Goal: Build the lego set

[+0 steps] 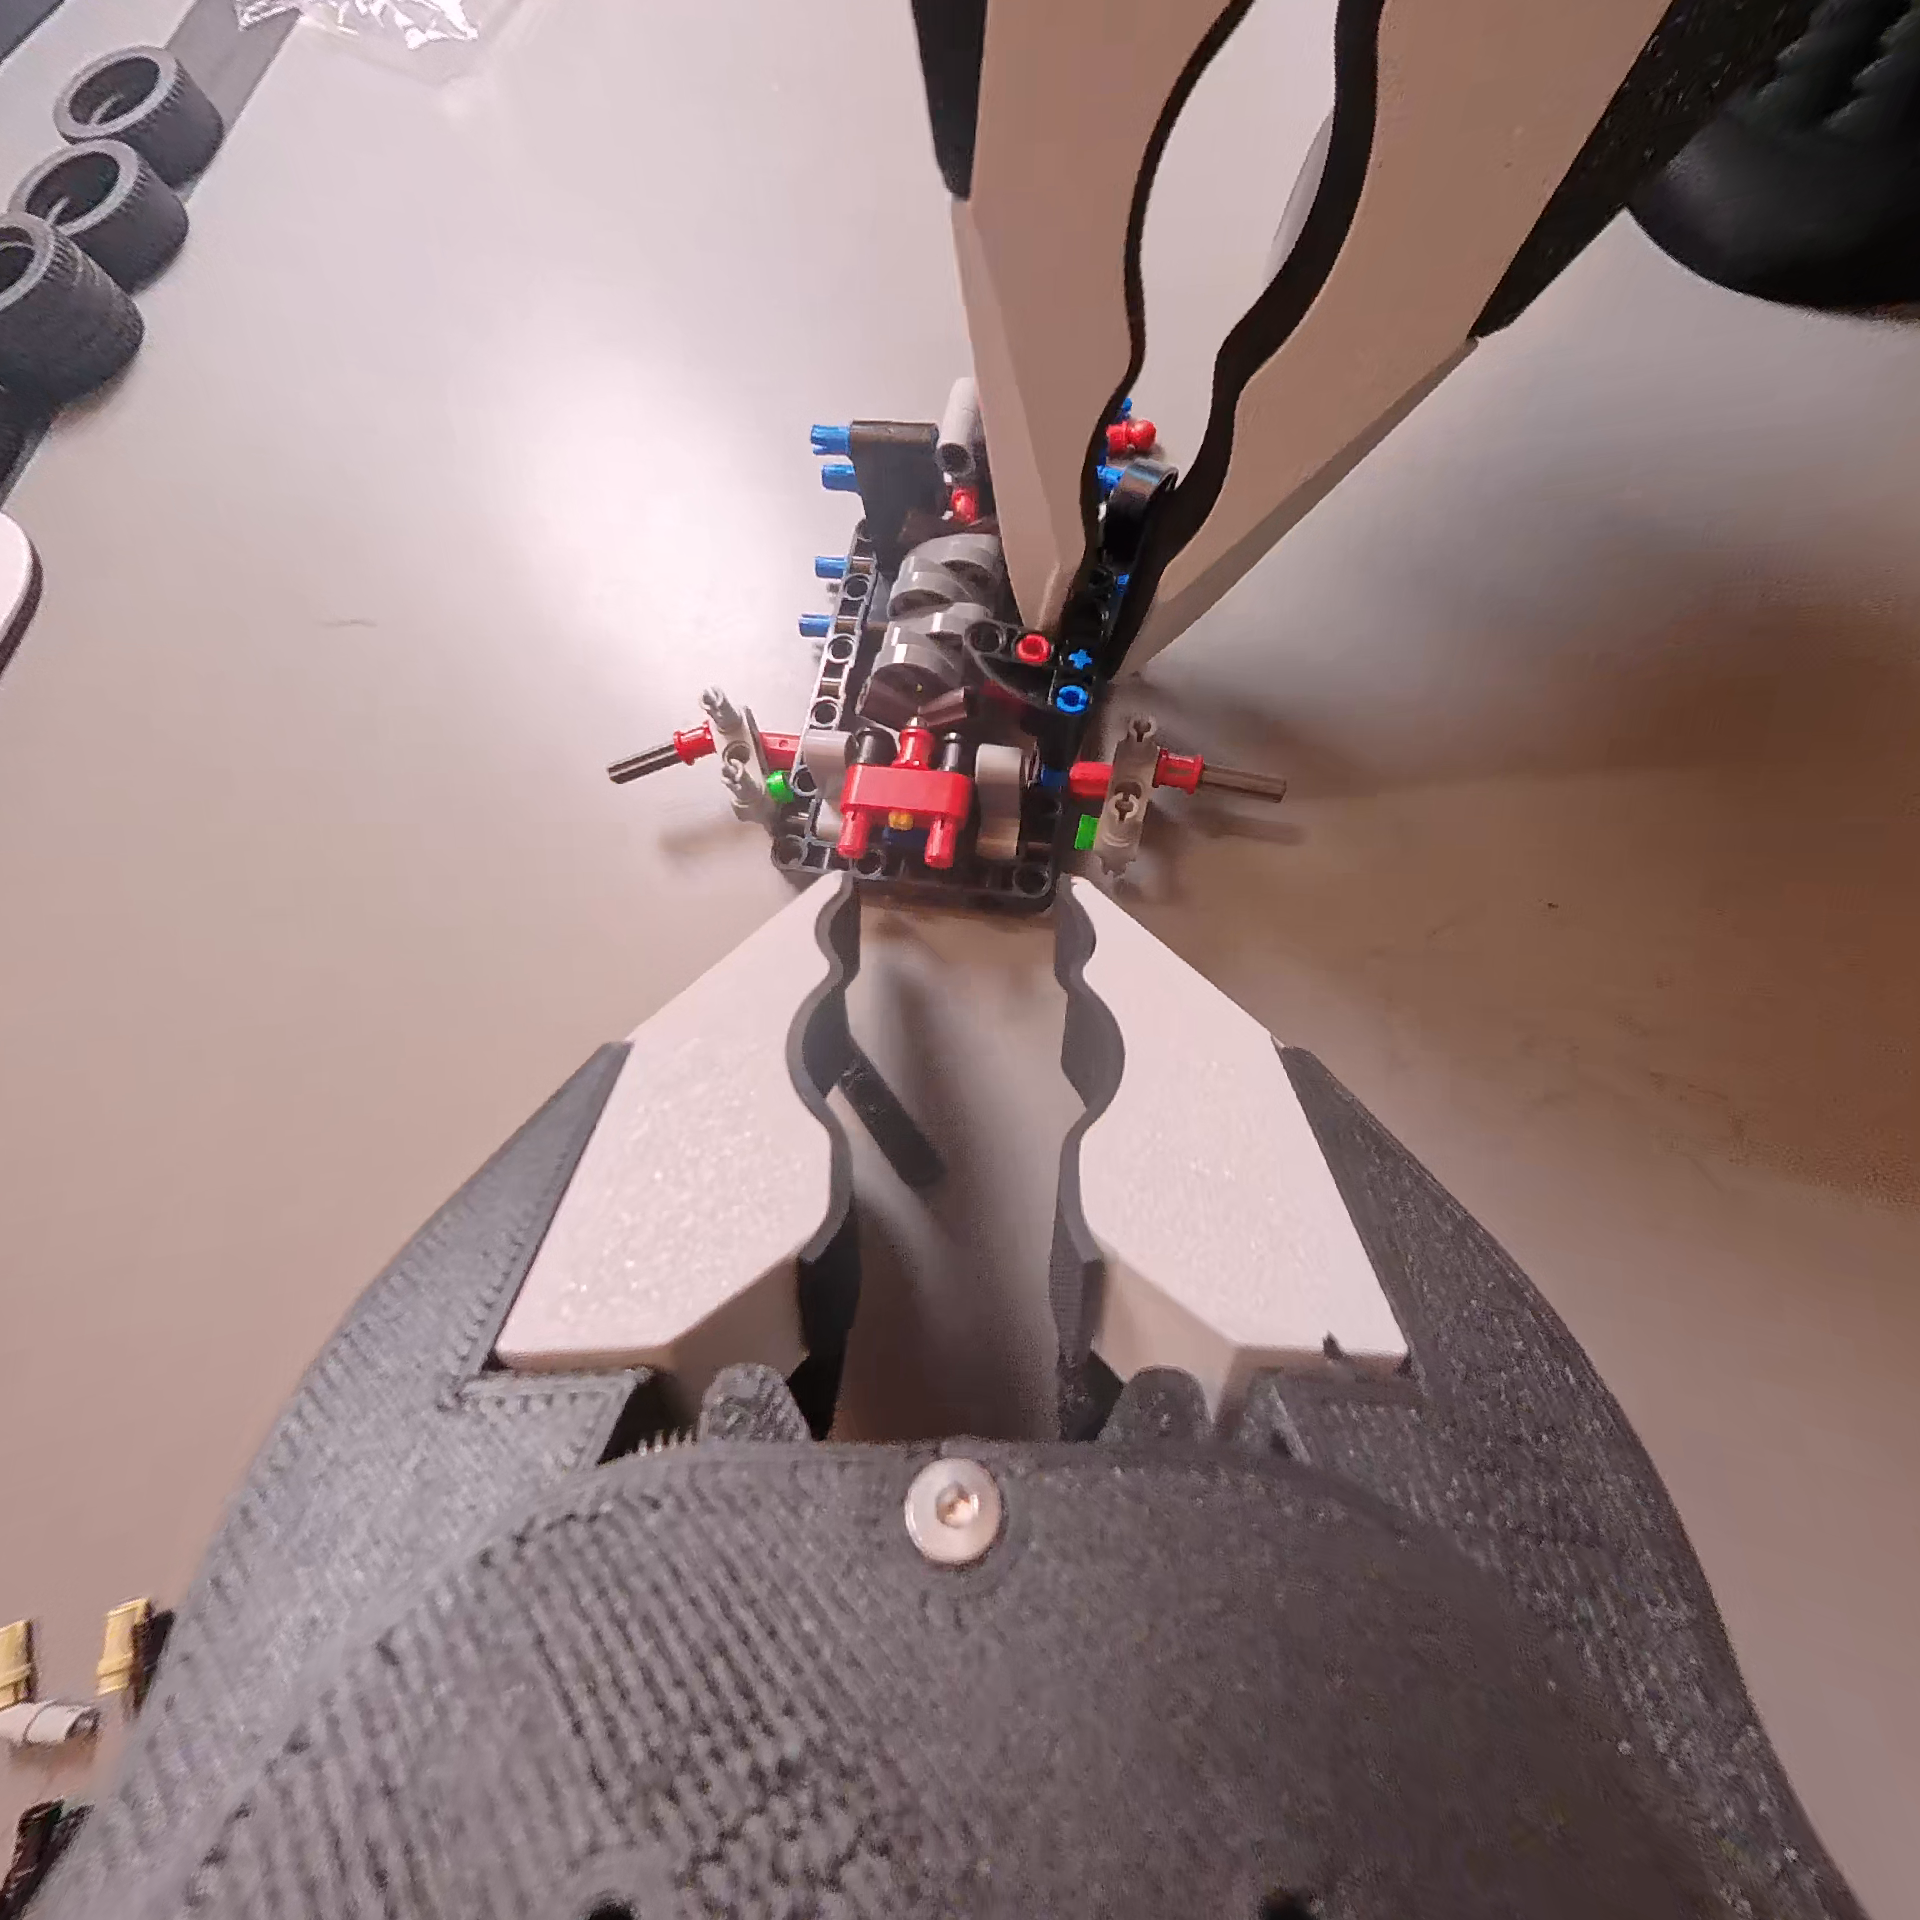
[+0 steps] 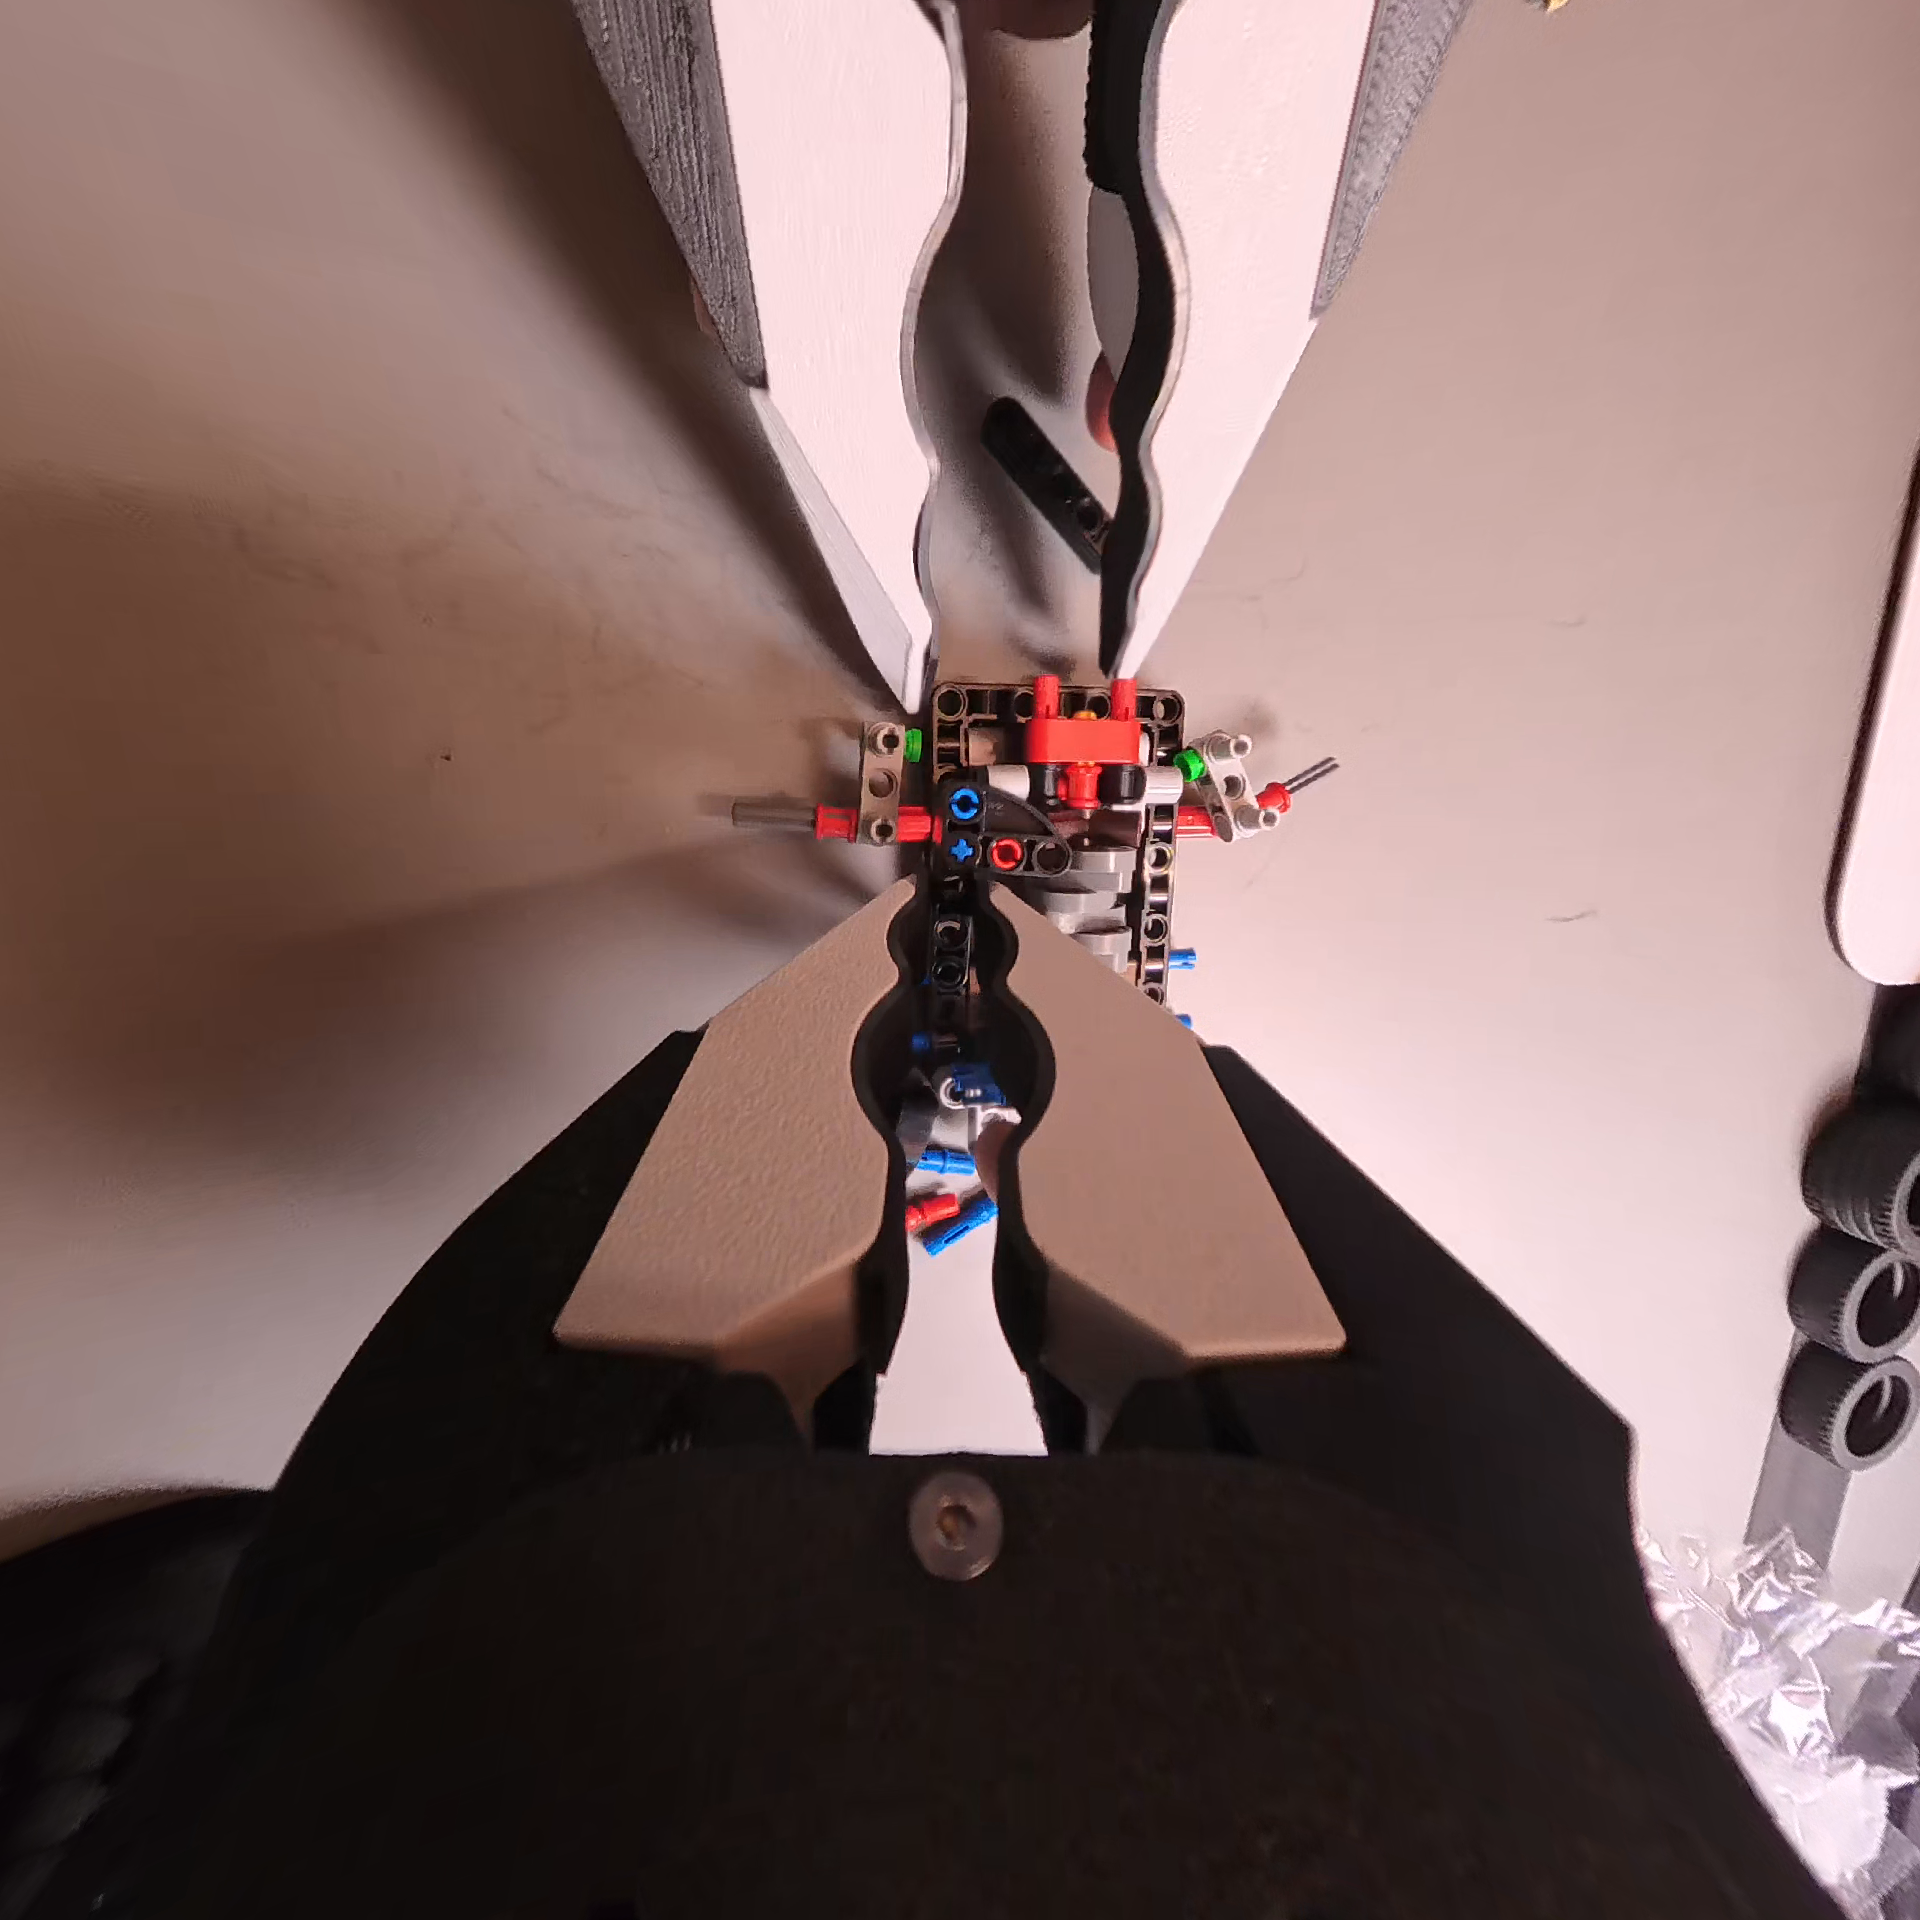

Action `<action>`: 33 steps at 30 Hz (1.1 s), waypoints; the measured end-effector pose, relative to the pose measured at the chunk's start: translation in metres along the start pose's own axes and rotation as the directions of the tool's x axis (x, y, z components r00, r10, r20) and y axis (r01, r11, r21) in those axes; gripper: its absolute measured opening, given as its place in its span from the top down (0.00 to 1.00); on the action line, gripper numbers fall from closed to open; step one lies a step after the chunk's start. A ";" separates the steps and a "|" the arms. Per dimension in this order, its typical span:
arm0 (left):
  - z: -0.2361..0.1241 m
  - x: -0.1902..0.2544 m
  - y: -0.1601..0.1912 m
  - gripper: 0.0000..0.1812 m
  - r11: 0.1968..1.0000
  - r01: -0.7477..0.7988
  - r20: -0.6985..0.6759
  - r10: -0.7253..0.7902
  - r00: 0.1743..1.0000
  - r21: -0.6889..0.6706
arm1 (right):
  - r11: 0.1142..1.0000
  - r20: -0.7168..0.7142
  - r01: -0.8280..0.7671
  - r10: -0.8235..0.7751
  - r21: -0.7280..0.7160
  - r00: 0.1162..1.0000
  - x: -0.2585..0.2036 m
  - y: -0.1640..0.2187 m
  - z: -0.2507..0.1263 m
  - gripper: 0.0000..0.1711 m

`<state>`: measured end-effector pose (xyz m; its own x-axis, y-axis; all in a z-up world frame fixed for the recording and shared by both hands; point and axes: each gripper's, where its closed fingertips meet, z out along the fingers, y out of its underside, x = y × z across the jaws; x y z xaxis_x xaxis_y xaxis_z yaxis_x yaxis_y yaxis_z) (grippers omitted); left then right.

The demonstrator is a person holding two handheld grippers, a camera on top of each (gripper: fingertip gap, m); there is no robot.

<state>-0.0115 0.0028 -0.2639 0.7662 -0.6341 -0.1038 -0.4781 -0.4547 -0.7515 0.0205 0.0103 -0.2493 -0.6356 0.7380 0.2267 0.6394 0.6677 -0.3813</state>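
Observation:
The lego assembly (image 1: 935, 623), a dark frame with grey, red and blue parts and an axle sticking out each side, lies on the table; it also shows in the right wrist view (image 2: 1081, 738). My left gripper (image 1: 956, 899) has its jaws apart, with both tips against the frame's near end. From the far side my right gripper (image 2: 958, 899) is shut on a long black beam (image 2: 948, 951) on the assembly's side; the beam also shows in the left wrist view (image 1: 1107, 577). A loose black beam (image 1: 883, 1127) lies on the table between my left fingers.
Several black tyres (image 1: 104, 208) stand in a row at the far left, also at the right of the right wrist view (image 2: 1860, 1299). Crinkled plastic bags (image 2: 1787, 1683) lie nearby. Small tan and white parts (image 1: 125, 1647) lie by my left gripper. A white board (image 2: 1881, 727) sits at the right edge.

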 end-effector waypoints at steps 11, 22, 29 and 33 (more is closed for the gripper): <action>0.002 0.007 -0.001 0.86 0.999 -0.034 0.010 0.034 0.999 -0.012 | 0.992 -0.007 0.013 -0.014 -0.126 1.000 -0.001 0.002 0.004 0.98; -0.007 -0.001 -0.019 0.88 0.996 -0.005 -0.045 0.009 0.999 0.092 | 0.989 -0.010 -0.018 0.017 -0.145 1.000 0.000 0.004 0.005 0.98; 0.001 0.006 -0.025 0.87 0.993 -0.066 -0.140 0.080 0.987 0.102 | 0.986 0.023 0.011 -0.007 -0.166 1.000 0.004 0.007 0.005 0.98; 0.001 0.006 -0.026 0.88 0.993 -0.059 -0.159 0.076 0.984 0.106 | 0.984 0.034 0.030 -0.024 -0.178 0.999 0.006 0.009 0.004 0.98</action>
<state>0.0063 0.0117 -0.2457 0.6496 -0.7583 -0.0553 -0.4747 -0.3477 -0.8085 0.0204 0.0205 -0.2551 -0.6652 0.7179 0.2052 0.6869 0.6962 -0.2085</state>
